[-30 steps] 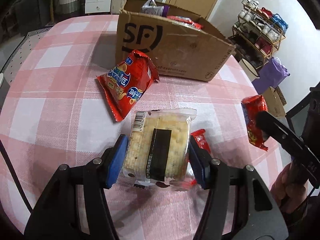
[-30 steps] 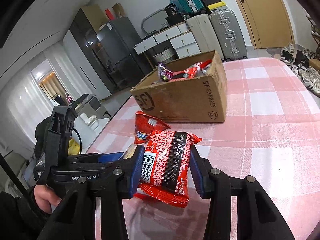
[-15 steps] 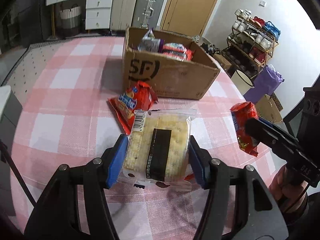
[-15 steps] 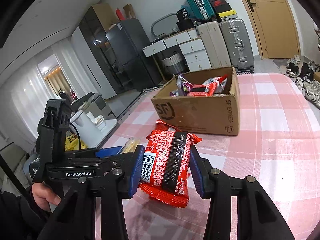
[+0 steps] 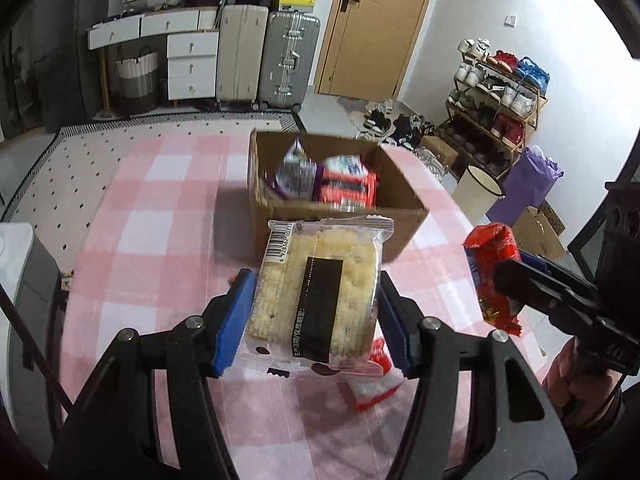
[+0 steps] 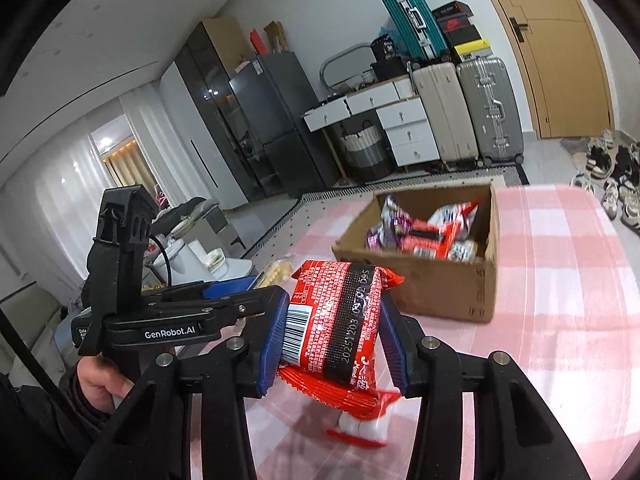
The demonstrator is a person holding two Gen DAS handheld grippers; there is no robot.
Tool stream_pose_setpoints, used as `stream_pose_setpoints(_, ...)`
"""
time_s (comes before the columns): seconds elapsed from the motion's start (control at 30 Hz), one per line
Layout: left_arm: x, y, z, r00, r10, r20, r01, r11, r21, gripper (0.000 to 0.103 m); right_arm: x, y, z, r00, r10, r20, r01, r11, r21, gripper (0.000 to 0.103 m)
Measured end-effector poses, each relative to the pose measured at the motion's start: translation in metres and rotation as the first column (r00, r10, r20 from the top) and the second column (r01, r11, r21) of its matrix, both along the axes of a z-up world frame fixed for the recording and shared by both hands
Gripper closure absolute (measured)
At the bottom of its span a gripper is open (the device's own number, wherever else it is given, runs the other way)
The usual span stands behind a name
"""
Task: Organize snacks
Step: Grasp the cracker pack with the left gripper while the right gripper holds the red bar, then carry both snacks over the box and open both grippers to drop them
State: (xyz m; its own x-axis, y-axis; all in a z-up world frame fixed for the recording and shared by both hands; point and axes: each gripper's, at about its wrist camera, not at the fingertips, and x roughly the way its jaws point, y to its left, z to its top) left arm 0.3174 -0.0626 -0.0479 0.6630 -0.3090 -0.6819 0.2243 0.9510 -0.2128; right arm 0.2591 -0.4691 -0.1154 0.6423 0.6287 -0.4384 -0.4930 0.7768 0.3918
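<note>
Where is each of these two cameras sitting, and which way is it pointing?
Left wrist: rides the left gripper, looking over its cracker pack toward the cardboard box; the right gripper and its hand show.
Right wrist: rides the right gripper, over its red snack pack; the left gripper and its hand show.
Shared: box, checked tablecloth, both packs.

2 suitcases (image 5: 268, 60) stand beside white drawers (image 5: 188, 66); a shoe rack (image 5: 500, 92), perhaps holding sneakers, lines the wall.
</note>
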Motion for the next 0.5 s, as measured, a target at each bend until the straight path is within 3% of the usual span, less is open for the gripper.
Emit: stream_pose_setpoints(0.5, 0.052, -0.01, 0.071, 0.998, -0.021, 0.057, 0.022, 1.0, -0.009, 0.046, 0.049, -0.006, 0.069, 0.997, -0.015, 0.075, 0.018, 0.999, -0.032, 0.059)
